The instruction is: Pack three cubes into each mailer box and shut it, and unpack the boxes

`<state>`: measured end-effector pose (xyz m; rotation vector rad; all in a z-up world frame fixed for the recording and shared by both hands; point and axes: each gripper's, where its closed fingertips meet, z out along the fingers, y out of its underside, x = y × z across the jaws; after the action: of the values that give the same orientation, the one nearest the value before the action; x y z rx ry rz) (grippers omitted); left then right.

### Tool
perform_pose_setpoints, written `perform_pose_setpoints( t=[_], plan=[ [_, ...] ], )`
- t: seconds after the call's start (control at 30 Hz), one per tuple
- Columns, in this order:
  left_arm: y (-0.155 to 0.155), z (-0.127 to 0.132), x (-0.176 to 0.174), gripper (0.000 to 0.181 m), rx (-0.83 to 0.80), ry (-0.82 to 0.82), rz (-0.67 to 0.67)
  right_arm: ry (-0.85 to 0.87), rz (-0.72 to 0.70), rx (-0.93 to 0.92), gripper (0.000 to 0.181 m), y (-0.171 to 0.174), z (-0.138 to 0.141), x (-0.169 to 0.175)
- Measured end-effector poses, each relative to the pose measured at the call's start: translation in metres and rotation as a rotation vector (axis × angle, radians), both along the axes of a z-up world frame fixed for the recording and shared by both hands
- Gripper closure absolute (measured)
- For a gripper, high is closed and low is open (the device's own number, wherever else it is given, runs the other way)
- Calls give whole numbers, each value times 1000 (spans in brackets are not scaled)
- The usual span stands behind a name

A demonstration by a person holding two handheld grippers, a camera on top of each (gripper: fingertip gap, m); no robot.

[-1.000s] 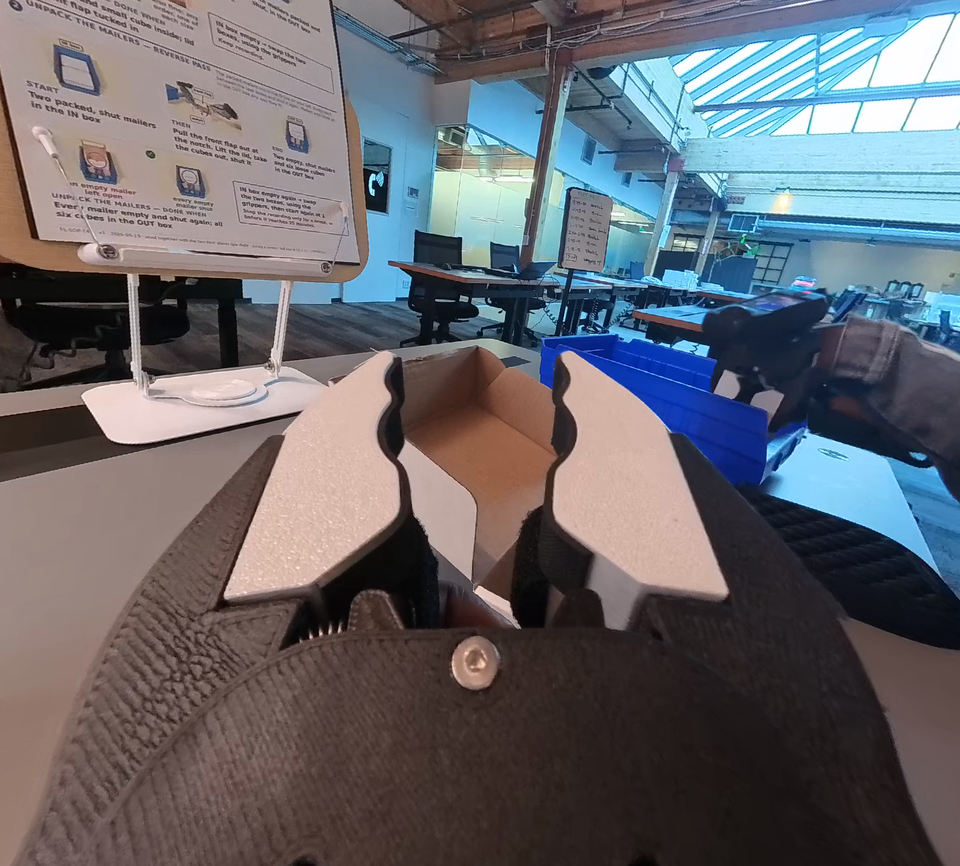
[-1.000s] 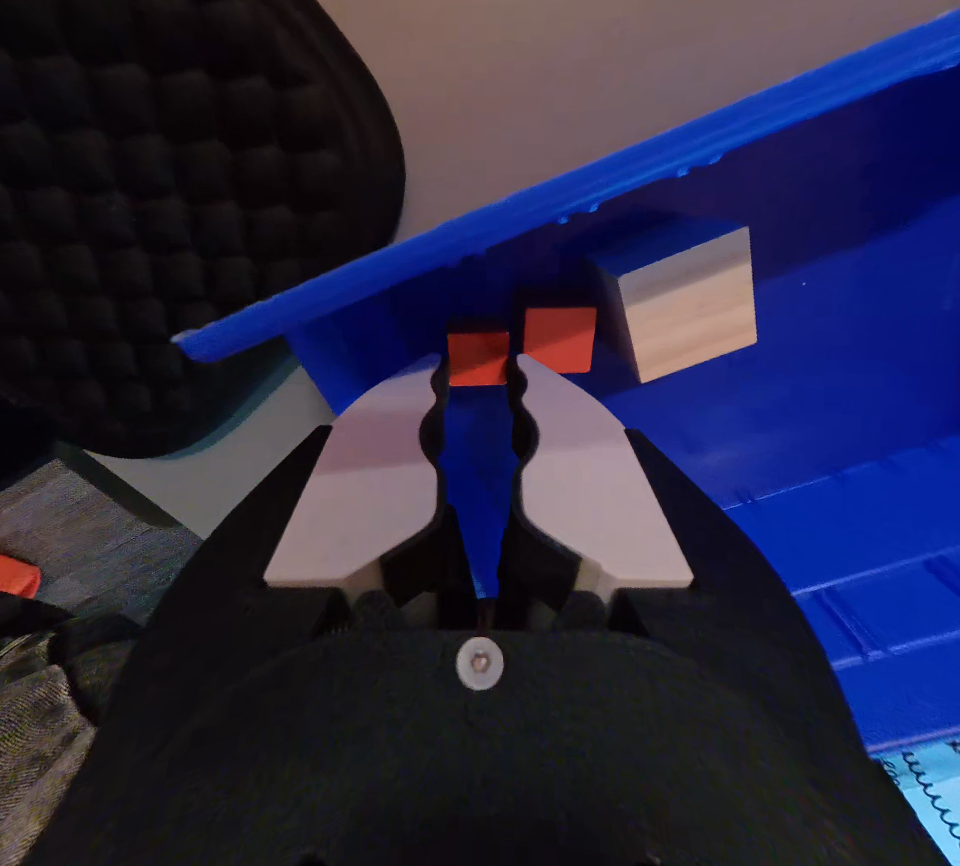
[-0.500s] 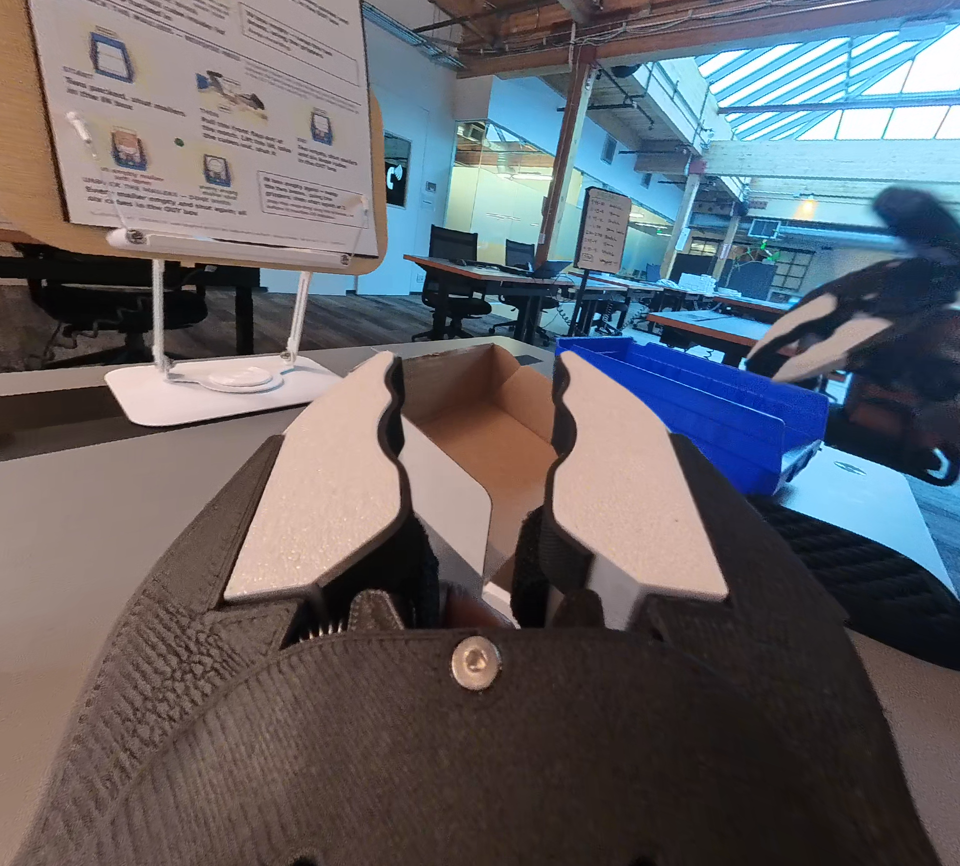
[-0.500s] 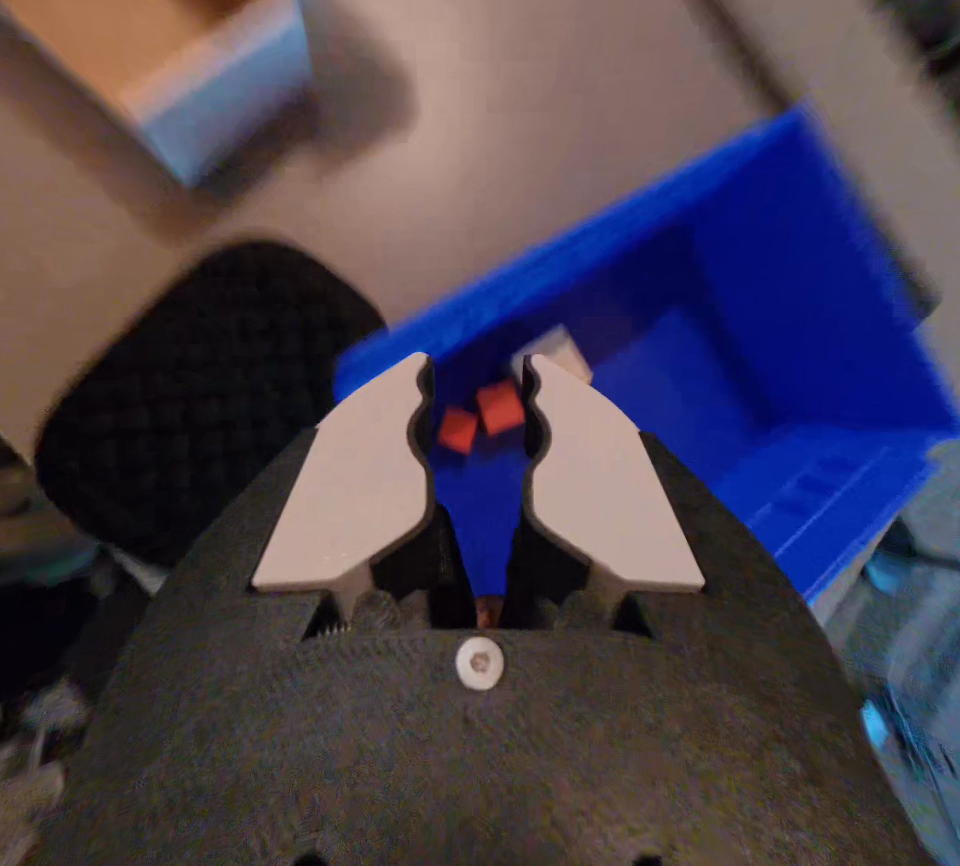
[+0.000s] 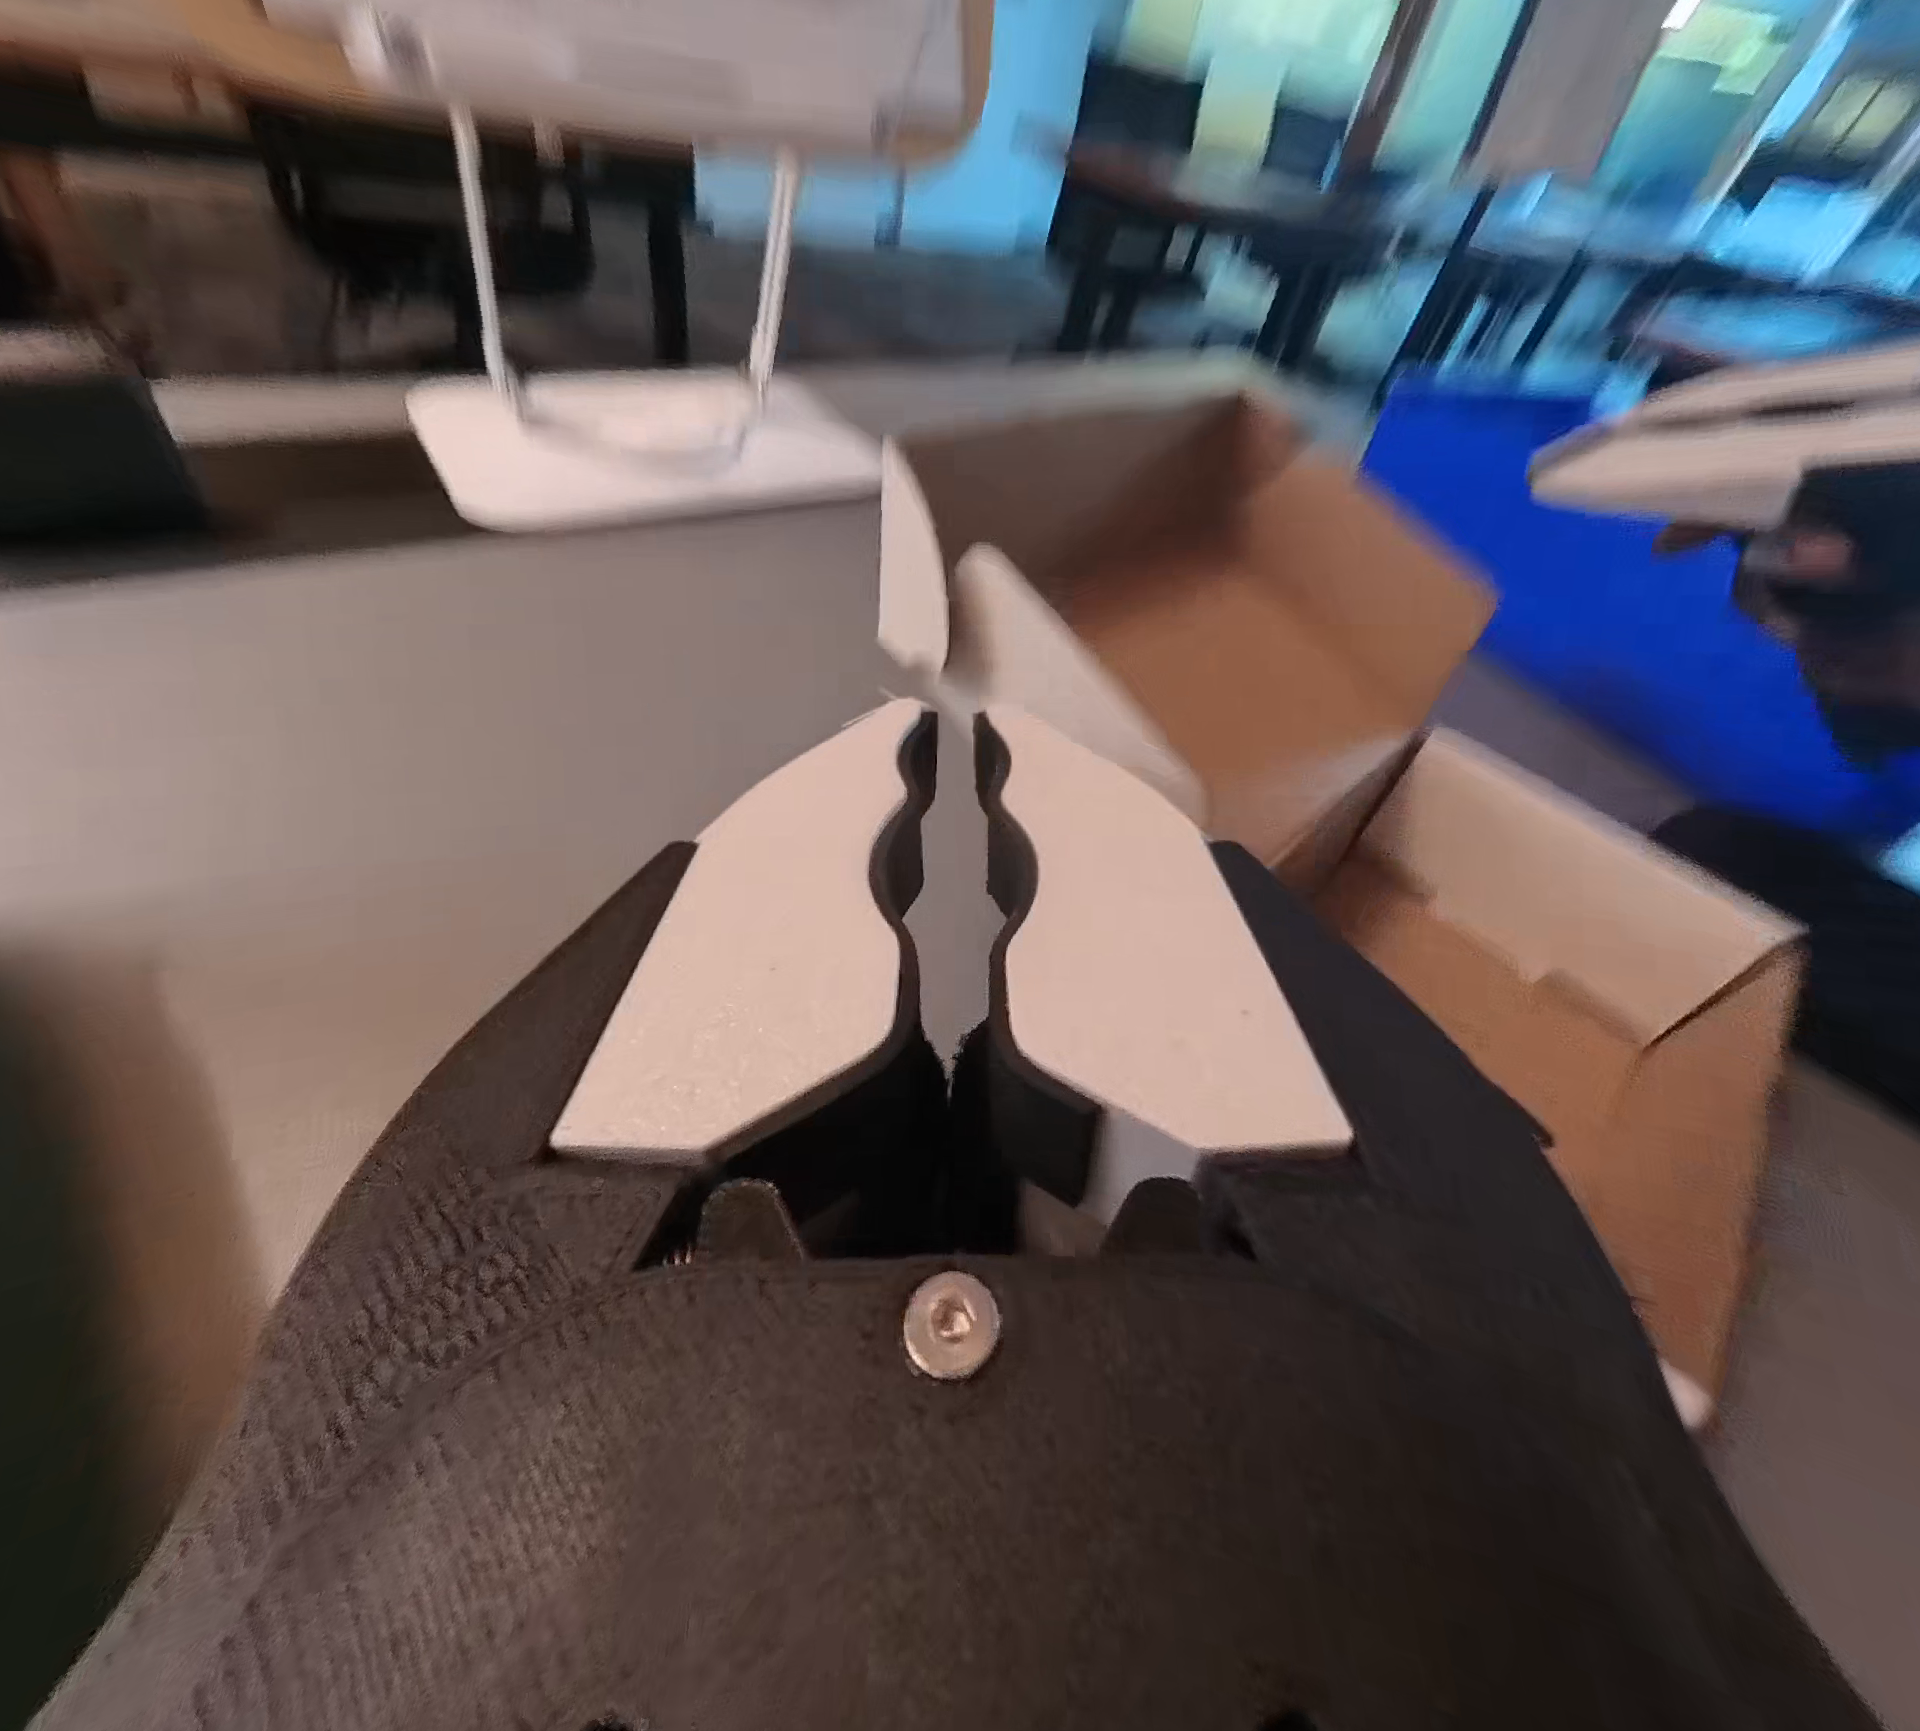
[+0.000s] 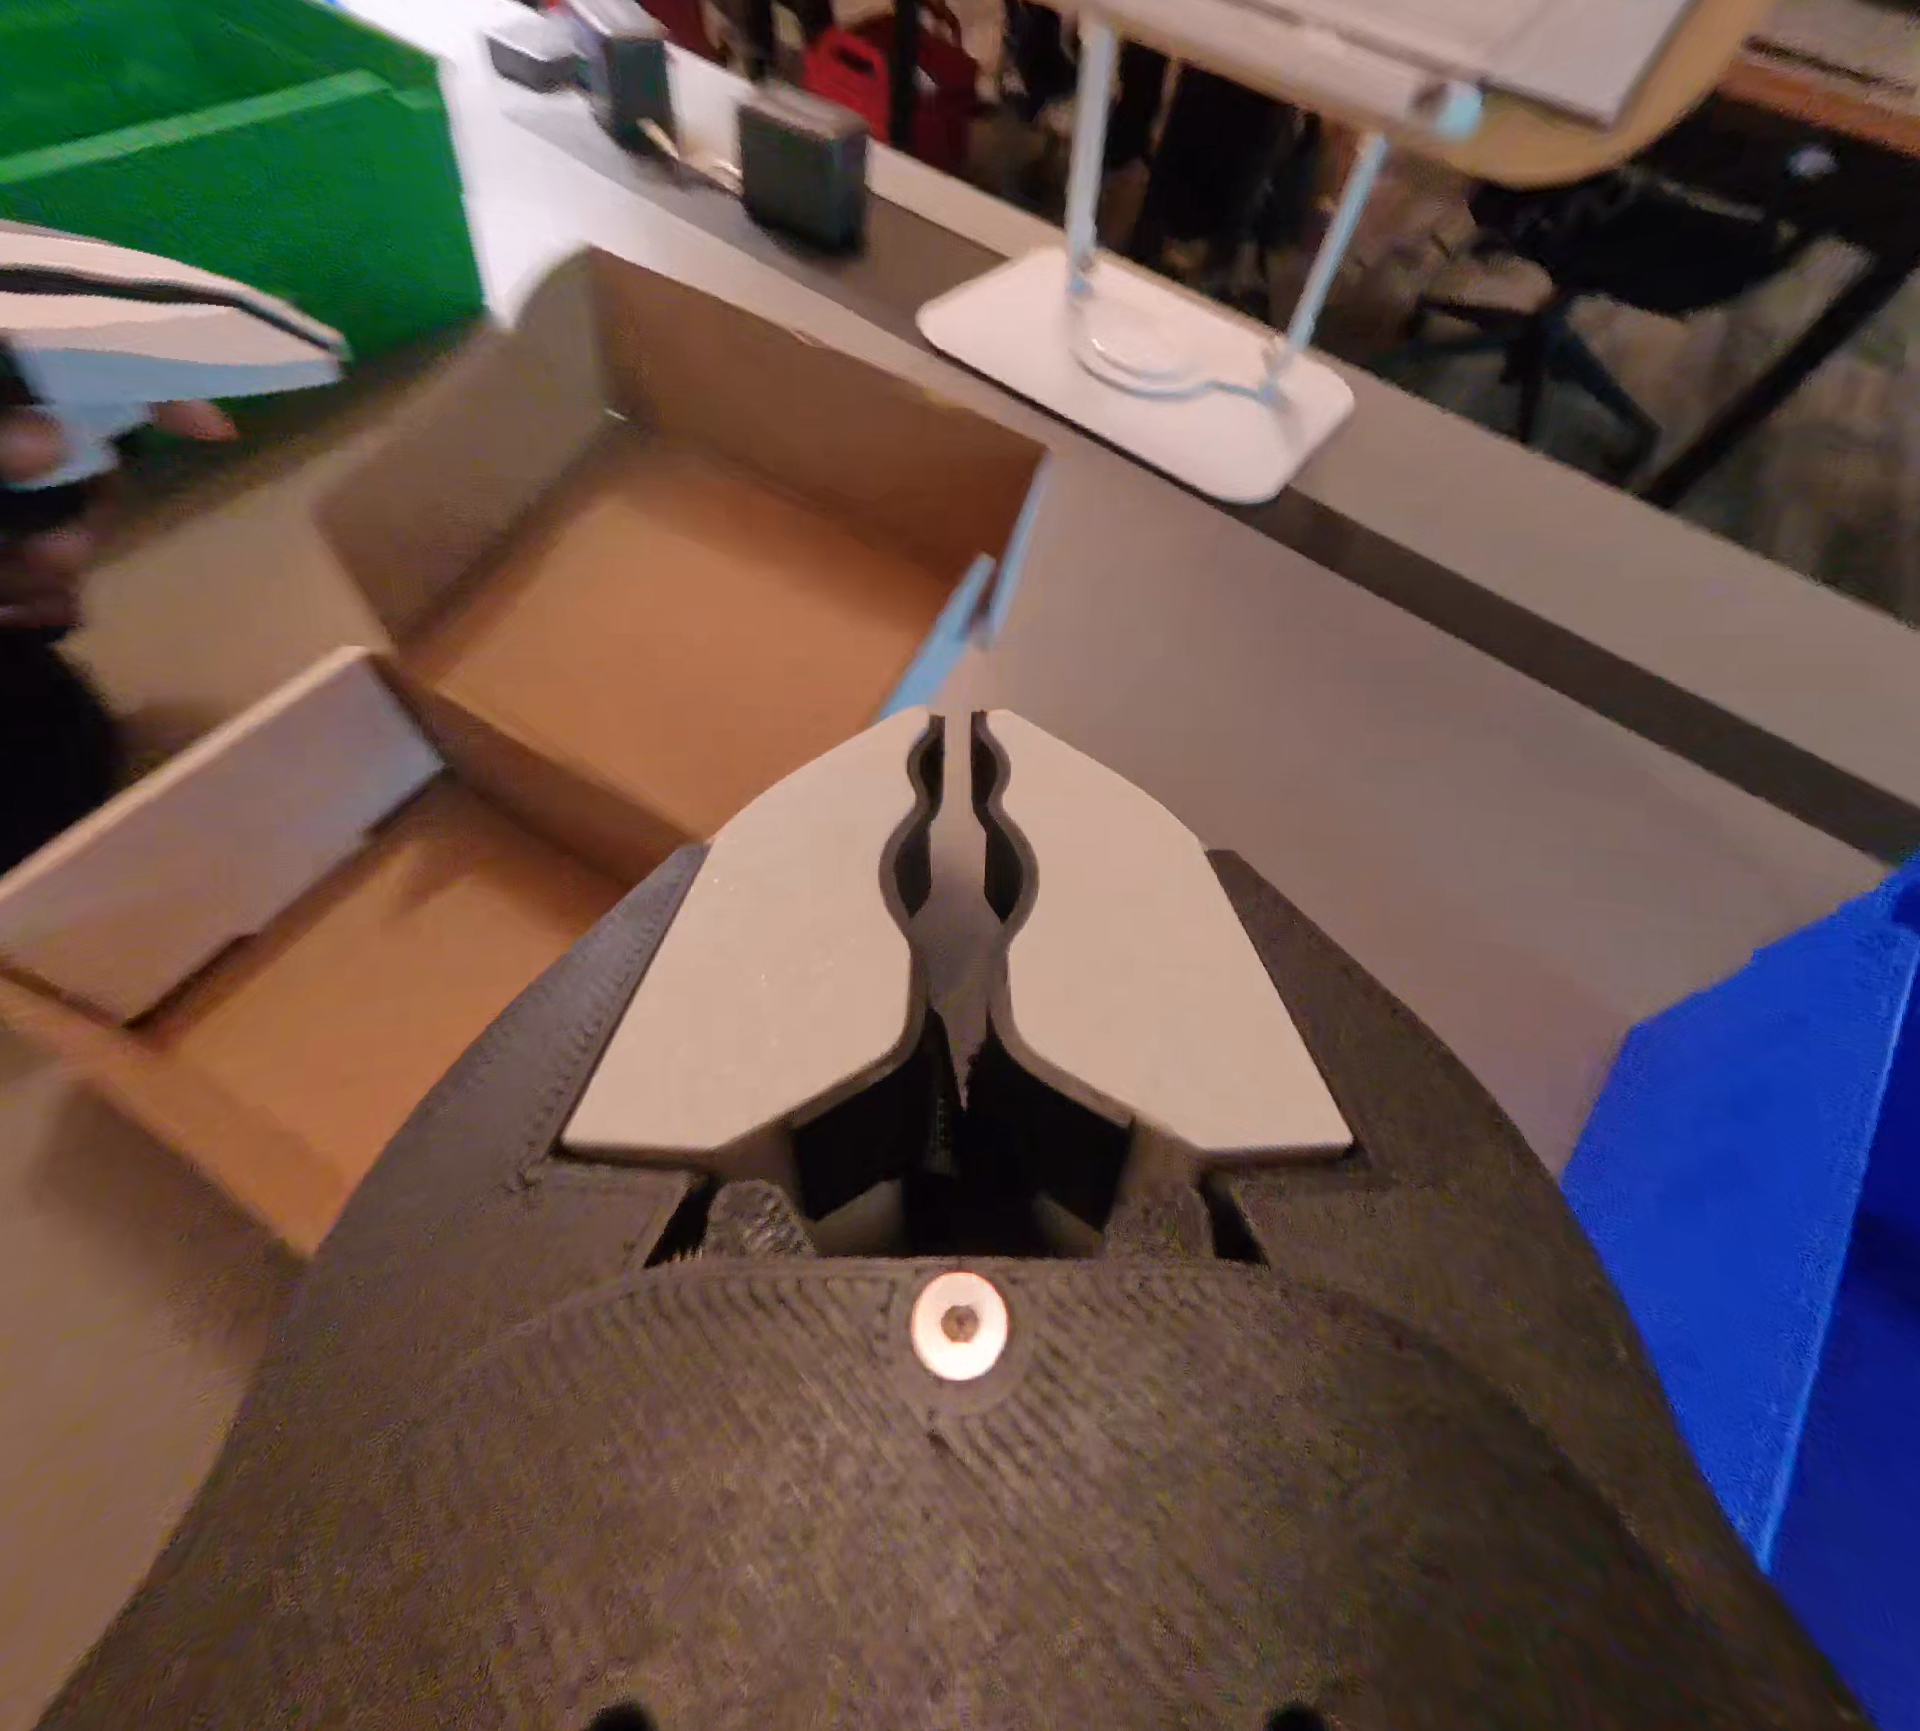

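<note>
An open, empty cardboard mailer box (image 6: 675,621) lies on the grey table, white outside and brown inside. Its lid (image 6: 343,985) lies folded out at the front left. My right gripper (image 6: 958,720) is shut, with its tips at the box's right corner flap (image 6: 956,632). My left gripper (image 5: 951,725) is shut, with its tips at a white corner flap (image 5: 914,580) of the same box (image 5: 1226,642). I cannot tell whether either gripper pinches card. Each gripper also shows in the other's view, blurred (image 5: 1558,460) (image 6: 332,356). No cubes are in view.
A blue bin (image 6: 1766,1214) stands right of the box and also shows in the left wrist view (image 5: 1558,559). A green bin (image 6: 208,154) stands at the back left. An instruction sign on a white stand (image 6: 1143,393) is behind the box. Small black boxes (image 6: 800,164) sit at the table's far edge. The gap from one gripper's tips to the other's is roughly 20 centimetres.
My right gripper left the blue bin and its cubes, swung over to the mailer box and closed. My left gripper closed from open around the box wall and shifted to a corner.
</note>
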<state>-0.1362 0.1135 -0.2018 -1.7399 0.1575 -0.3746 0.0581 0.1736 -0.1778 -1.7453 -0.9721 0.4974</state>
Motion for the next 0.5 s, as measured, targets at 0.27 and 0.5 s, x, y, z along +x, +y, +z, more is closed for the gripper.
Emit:
perform_pose_setpoints(
  t=[0.27, 0.5],
  plan=[
    [17, -23, 20, 174, -148, -16, -106, 64, 123, -194, 178, 11, -39, -16],
    [19, -15, 33, 176, -118, 49, -149, 99, 231, -211, 181, -1, -39, -22]
  ],
)
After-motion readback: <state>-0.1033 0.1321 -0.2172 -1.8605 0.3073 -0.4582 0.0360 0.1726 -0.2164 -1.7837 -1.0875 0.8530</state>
